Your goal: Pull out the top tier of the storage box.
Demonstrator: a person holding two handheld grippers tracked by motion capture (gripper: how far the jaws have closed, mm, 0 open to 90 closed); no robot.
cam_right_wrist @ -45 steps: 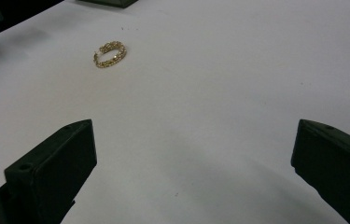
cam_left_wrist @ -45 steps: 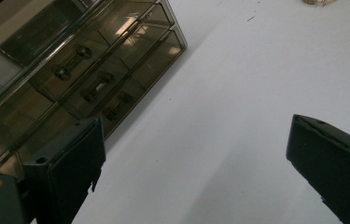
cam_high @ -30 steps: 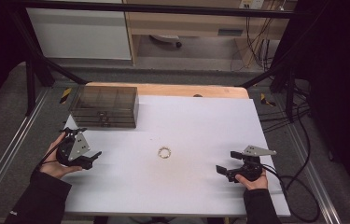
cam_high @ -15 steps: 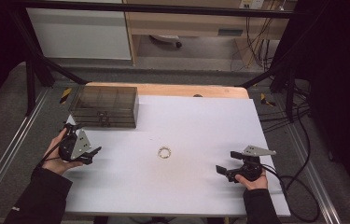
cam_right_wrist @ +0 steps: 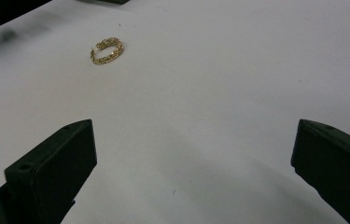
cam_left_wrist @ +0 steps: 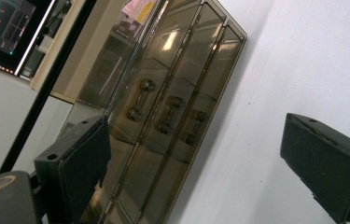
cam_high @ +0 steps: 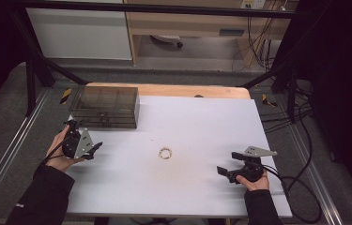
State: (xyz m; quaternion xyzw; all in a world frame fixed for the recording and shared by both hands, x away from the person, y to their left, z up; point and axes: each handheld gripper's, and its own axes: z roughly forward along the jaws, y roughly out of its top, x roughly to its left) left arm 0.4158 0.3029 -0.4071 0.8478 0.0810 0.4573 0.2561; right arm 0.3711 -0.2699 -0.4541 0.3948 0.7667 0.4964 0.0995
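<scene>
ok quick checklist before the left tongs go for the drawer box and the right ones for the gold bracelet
1. Left tongs open: ok, jaws wide apart.
2. Left tongs facing the smoky drawer box: ok, its handles lie ahead.
3. Drawers shut: ok, fronts look flush.
4. Right tongs open: ok, holding nothing.
5. Gold bracelet free on the white table: ok, lying alone.
6. Bracelet centred between the right jaws: not ok, it sits off to their left.

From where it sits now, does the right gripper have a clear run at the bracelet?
Probably yes. The right gripper is open and faces the bracelet across bare table, with nothing between them.
</scene>
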